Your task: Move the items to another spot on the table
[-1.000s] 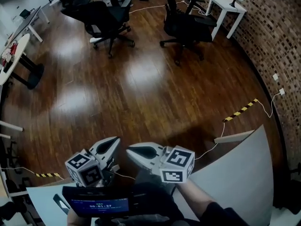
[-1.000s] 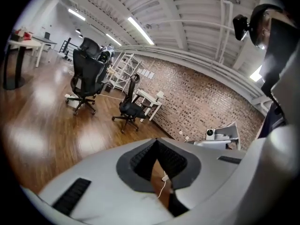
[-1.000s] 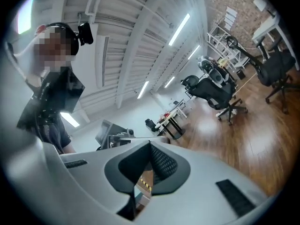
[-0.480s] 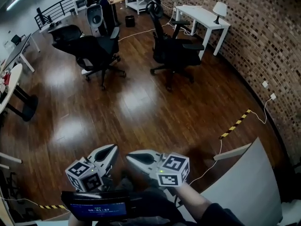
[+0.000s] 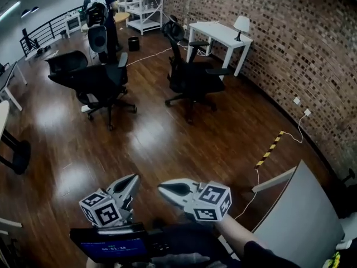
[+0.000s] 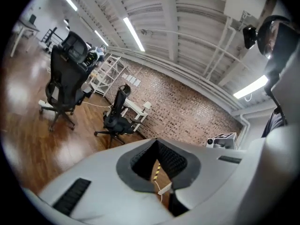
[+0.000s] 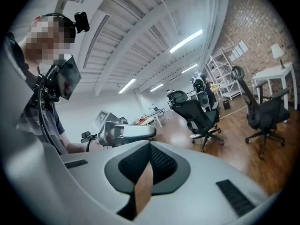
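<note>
Over the last second our view has swung up from the floor. The chairs have slid down the picture, and the brick wall (image 5: pixel 290 43) and the far end of the room have come into sight. Both grippers rode along at the bottom of the head view, side by side and close to our body. The left gripper (image 5: pixel 133 180) and the right gripper (image 5: pixel 164 188) have their jaws pressed together, as they were throughout. Each gripper view shows only floor through the notch, so neither holds anything.

For the task this tells us little. None of the items is in sight in any view. The only surface near us is a pale slab (image 5: pixel 301 216) at the lower right, and only a bare part of it shows. We cannot tell whether it is the table. This could be us walking up to the job or turning away with the items already shifted.

What we can count:
- Three black office chairs (image 5: pixel 192 77); one of them stands half hidden behind another on the left.
- One white desk (image 5: pixel 220 35) against the wall, with one lamp (image 5: pixel 241 23) at its right-hand end.
- One white shelf unit (image 5: pixel 142 4).
- One strip of yellow-black tape (image 5: pixel 269 149) on the floor.
- Two wall sockets (image 5: pixel 295 100).
- One small screen (image 5: pixel 114 244) below our grippers.
</note>
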